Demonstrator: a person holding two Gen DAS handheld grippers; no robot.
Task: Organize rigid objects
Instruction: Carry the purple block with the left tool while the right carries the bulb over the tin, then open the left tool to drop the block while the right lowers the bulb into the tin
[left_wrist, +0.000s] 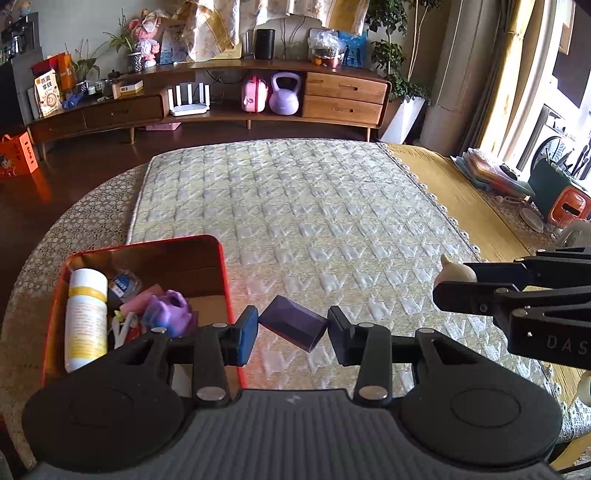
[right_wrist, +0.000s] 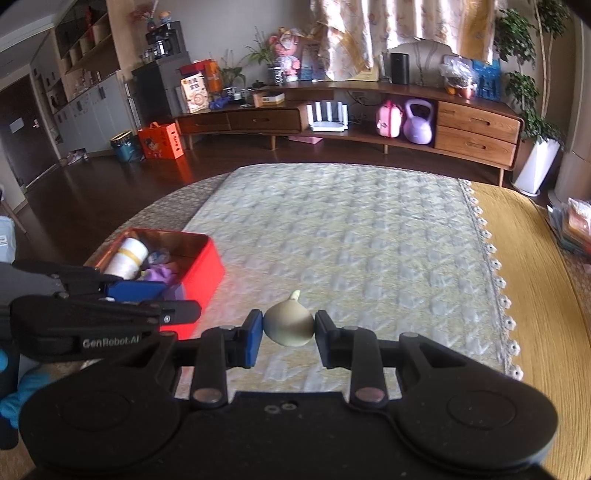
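Observation:
My left gripper (left_wrist: 292, 329) is shut on a dark purple block (left_wrist: 292, 328), held tilted just above the quilted mat, right of the red tin box (left_wrist: 221, 266). The box holds a white bottle (left_wrist: 85, 317), a purple toy (left_wrist: 170, 314) and other small items. My right gripper (right_wrist: 289, 328) is shut on a cream garlic-shaped object (right_wrist: 289, 325) above the mat; it also shows in the left wrist view (left_wrist: 455, 274). The left gripper appears in the right wrist view (right_wrist: 147, 295) beside the red box (right_wrist: 201, 271).
The quilted mat (left_wrist: 295, 221) covers a round table with a yellow cloth (left_wrist: 472, 206) on the right. Bags and an orange container (left_wrist: 567, 210) sit at the far right. A wooden TV cabinet (left_wrist: 258, 99) stands behind.

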